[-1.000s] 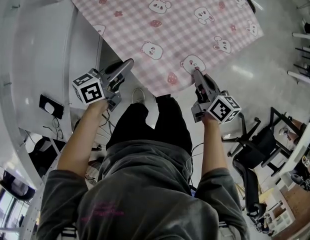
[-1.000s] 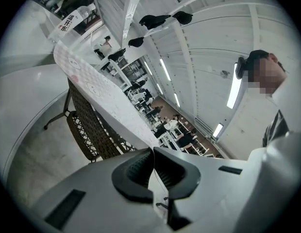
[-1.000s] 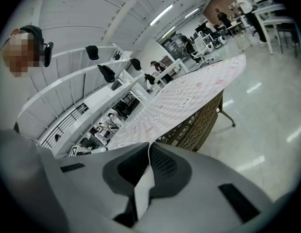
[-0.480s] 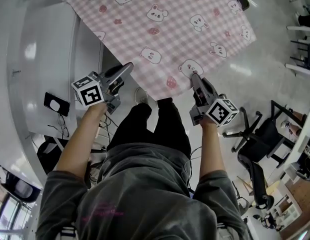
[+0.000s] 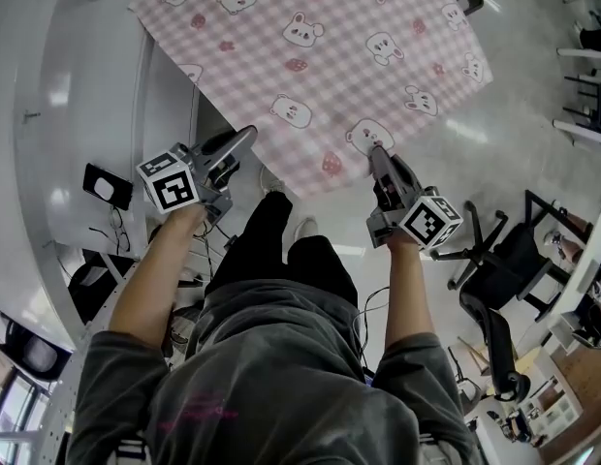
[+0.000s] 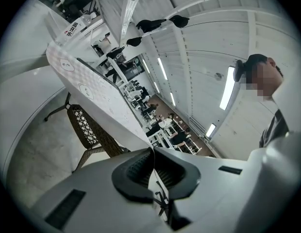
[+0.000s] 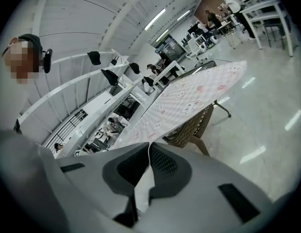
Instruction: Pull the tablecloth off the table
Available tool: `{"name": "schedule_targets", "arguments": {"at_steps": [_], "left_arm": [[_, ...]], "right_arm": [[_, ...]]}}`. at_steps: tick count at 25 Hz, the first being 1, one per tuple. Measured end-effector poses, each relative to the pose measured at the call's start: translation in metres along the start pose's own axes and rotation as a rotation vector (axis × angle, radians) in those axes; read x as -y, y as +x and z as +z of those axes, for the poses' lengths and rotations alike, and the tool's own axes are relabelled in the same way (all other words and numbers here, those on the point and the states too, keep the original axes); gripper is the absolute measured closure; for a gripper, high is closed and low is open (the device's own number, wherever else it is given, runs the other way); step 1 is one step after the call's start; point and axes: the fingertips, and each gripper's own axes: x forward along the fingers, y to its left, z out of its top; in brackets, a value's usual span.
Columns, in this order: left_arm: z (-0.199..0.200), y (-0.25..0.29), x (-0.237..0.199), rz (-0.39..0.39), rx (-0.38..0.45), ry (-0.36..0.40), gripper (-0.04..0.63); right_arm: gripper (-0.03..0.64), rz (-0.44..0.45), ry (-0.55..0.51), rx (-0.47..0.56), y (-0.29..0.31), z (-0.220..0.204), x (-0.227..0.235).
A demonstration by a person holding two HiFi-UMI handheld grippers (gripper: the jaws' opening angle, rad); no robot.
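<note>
Shiny floor lies below. Left gripper point(image 5: 248, 134) and right gripper point(image 5: 372, 150) each pinch the near edge of the pink tablecloth point(image 5: 330, 56). Its far part covers the wicker table point(image 7: 189, 128), so more pulling seems left.

**3 cameras, 1 cloth in common**

The head camera looks steeply down past the person's arms onto the tablecloth point(image 5: 320, 56). 1 wide-angle camera rides close behind the jaws of the left gripper point(image 5: 245, 136) and the right gripper point(image 5: 374, 151), each looking low along the cloth. All 3 share the cloth. Both gripper views also share the wicker chair point(image 6: 90, 130) under it.
</note>
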Motion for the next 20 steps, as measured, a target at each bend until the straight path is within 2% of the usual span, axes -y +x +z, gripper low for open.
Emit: {"name": "schedule_targets", "arguments": {"at_steps": [5, 10, 16, 20], "left_arm": [[0.0, -0.002, 0.003, -0.001, 0.011, -0.001, 0.594], [0.007, -0.001, 0.009, -0.038, 0.044, 0.045, 0.594], [0.004, -0.002, 0.007, -0.055, 0.069, 0.051, 0.594], [0.004, -0.003, 0.007, -0.04, 0.067, 0.032, 0.594]], "right_arm": [[0.611, 0.008, 0.0, 0.015, -0.004, 0.001, -0.002], [0.611, 0.025, -0.034, 0.058, -0.007, 0.007, -0.009], [0.611, 0.042, -0.047, 0.067, -0.007, 0.004, -0.009], [0.611, 0.048, -0.029, 0.048, -0.006, 0.002, -0.008]]}}
